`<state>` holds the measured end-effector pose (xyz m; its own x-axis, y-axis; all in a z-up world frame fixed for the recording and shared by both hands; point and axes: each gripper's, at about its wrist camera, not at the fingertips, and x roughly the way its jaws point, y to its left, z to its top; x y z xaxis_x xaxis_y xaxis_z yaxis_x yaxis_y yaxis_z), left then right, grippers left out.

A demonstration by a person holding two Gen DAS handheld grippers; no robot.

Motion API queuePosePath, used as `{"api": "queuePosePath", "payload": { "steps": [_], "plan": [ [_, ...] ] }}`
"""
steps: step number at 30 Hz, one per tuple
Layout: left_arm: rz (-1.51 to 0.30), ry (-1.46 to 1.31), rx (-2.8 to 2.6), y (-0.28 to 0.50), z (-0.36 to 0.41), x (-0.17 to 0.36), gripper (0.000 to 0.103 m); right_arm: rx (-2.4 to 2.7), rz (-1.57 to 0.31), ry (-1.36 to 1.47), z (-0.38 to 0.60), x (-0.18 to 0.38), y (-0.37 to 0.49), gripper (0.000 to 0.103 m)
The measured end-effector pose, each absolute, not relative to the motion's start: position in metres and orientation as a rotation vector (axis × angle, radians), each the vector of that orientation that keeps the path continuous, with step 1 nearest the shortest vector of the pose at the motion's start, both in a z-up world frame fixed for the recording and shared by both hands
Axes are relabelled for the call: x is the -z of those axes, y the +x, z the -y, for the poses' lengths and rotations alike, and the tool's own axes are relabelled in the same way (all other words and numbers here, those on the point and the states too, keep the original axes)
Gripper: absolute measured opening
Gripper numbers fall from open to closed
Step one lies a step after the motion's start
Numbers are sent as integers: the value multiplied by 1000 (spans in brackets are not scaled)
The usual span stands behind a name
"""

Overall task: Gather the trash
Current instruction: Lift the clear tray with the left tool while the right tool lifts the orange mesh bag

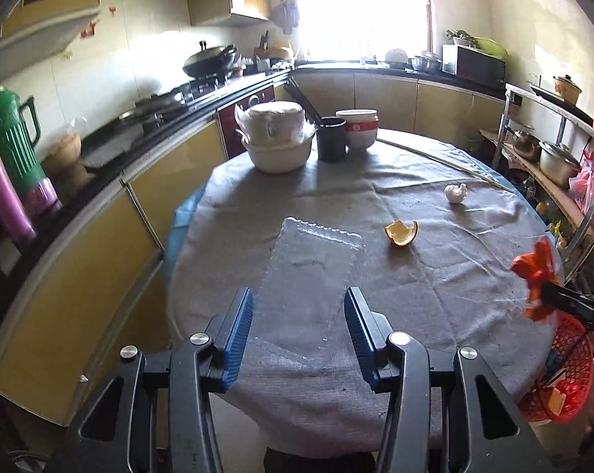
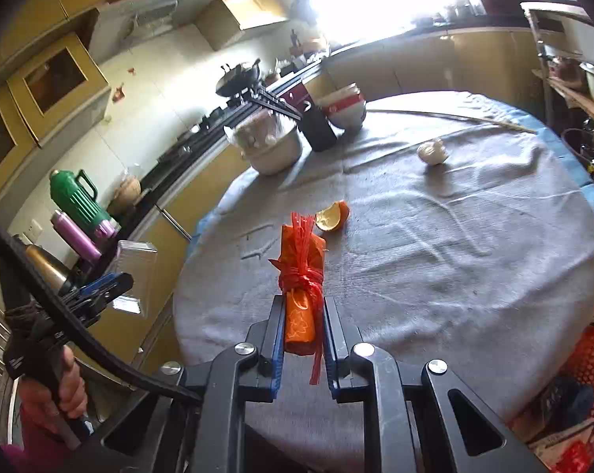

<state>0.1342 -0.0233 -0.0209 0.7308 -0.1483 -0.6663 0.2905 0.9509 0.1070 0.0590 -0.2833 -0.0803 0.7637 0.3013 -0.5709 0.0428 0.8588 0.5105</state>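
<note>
Trash: orange wrapper (image 2: 301, 295) tied w/ red strip sits clenched in the right gripper (image 2: 304, 327), jaws tight on both sides of it, lifted clear of the desk (image 2: 454, 256). Left gripper (image 1: 298, 339) has a clear plastic tray (image 1: 312, 272) between its blue pads; in the right wrist view the tray is up off the desk, so it reads as gripped, jaws partway closed on it. Two bits remain on the grey cloth: orange peel (image 1: 401, 232) near mid-desk and a crumpled white tissue (image 1: 455, 192) further back toward the right edge, well apart from each other. Bowls and a dark cup at the far side look like dishes, not trash.

Step in hand, prob.: carry phase, both hands loaded, nothing dropped yet. A red mesh basket (image 1: 565, 370) hangs low by the desk's right edge, likely the bin.

Next move calls for: swing the wrapper over the basket mouth and release, then the tray; tray is wide and light, so tip it in edge-first. Then back for peel and tissue.
</note>
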Motion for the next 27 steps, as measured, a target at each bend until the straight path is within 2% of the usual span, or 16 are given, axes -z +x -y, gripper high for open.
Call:
{"api": "queuePosePath", "payload": {
  "steps": [12, 27],
  "plan": [
    [-674, 291, 220, 113, 46, 12, 50, -144, -610, 488, 288, 61, 7, 19],
    [-670, 368, 235, 105, 82, 15, 50, -158, -595, 517, 303, 72, -4, 19]
  ]
}}
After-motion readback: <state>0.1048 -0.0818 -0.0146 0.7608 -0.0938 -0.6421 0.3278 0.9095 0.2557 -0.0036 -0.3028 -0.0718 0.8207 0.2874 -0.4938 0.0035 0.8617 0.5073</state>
